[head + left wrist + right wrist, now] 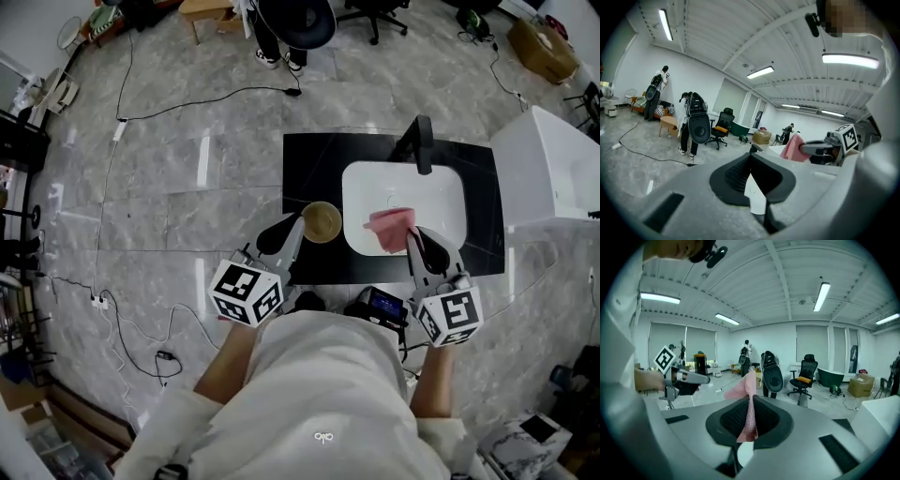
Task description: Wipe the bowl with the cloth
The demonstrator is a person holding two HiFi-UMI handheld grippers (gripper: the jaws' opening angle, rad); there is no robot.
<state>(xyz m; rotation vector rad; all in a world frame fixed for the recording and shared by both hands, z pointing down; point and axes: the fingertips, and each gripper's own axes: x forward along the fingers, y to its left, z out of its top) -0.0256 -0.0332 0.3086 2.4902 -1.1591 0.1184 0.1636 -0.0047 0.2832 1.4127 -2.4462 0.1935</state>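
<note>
Over the black bench (309,169), our left tongs (296,225) are clenched, as far as we can judge on the left rim of the bowl (322,222). Our right tongs (413,240) grip the pink cloth (389,228) above the white sink (441,187), right of the bowl and apart from it. Nothing lies between them; the faucet (420,142) stands behind.

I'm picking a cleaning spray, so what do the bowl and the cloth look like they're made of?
The bowl: perhaps glazed ceramic or hard plastic, tan inside with a rigid round rim; too small to settle which. The cloth: soft matte pink fabric, likely knit or microfibre; a fine grid texture shows and it hangs limp in folds.
</note>
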